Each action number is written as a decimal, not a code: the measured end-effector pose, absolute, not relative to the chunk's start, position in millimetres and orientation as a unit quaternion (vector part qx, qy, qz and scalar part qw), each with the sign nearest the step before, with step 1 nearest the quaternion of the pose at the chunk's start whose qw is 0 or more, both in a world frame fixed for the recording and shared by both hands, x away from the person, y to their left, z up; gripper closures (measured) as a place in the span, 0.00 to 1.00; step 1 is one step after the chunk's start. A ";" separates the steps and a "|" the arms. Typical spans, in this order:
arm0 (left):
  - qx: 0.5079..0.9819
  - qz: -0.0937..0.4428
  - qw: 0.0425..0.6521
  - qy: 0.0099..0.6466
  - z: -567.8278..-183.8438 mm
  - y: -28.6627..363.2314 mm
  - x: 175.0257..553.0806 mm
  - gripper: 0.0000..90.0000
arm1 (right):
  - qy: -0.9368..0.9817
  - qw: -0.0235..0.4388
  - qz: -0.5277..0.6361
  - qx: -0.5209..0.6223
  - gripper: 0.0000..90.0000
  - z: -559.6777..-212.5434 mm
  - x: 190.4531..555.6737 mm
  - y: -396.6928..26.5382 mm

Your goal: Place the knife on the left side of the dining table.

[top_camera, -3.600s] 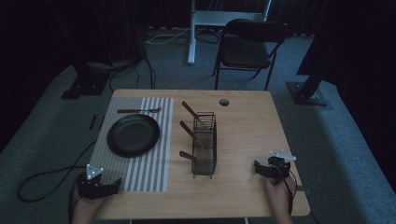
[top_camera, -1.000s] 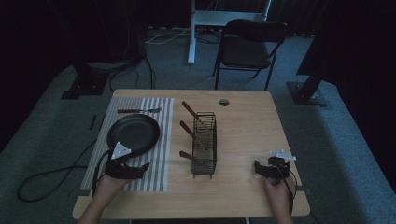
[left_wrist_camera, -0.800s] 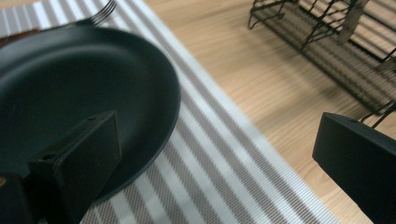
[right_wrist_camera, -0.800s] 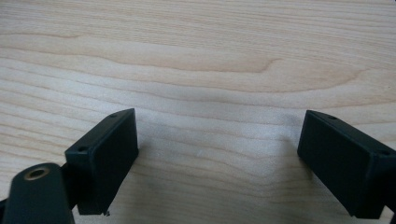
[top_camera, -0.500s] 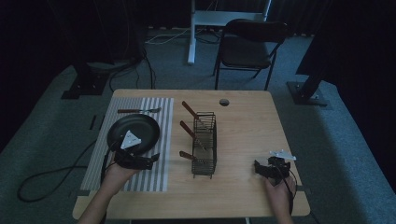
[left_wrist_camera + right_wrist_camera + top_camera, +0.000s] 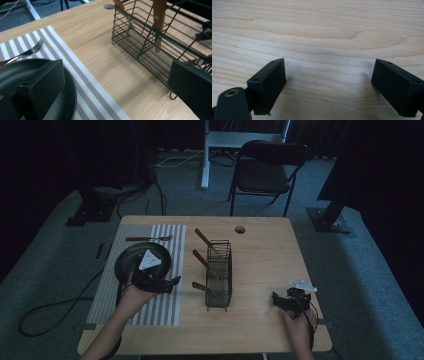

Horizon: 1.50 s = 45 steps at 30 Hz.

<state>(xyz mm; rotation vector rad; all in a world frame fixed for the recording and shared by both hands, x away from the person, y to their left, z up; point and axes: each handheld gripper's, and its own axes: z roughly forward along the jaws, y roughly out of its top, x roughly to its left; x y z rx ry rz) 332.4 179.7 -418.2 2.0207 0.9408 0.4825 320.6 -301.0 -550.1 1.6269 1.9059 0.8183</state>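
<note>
A black plate (image 6: pixel 131 262) lies on a grey-and-white striped placemat (image 6: pixel 150 312) at the table's left, with a fork (image 6: pixel 147 238) beyond it. A black wire rack (image 6: pixel 219 272) stands mid-table holding wooden-handled knives (image 6: pixel 204 237). My left gripper (image 6: pixel 172 281) hovers open over the plate's near right rim, pointing at the rack. In the left gripper view the left gripper (image 6: pixel 117 85) has nothing between its jaws; the plate (image 6: pixel 25 65), fork (image 6: pixel 30 51) and rack (image 6: pixel 150 37) lie ahead. My right gripper (image 6: pixel 276 300) rests open at the front right; the right gripper (image 6: pixel 329 85) spans bare wood.
The wooden table (image 6: pixel 265 260) has a round cable hole (image 6: pixel 240 229) near its far edge. A folding chair (image 6: pixel 265 170) stands on the floor beyond the table. Cables trail on the floor at the left.
My left gripper has travelled from the table's front left corner forward and right across the placemat to the plate's rim. The right gripper has stayed put.
</note>
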 end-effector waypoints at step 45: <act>0.791 0.103 0.485 0.358 -404.2 118.4 370.9 0.50 | 0.700 0.251 0.301 0.597 0.13 -550.1 320.6 -301.0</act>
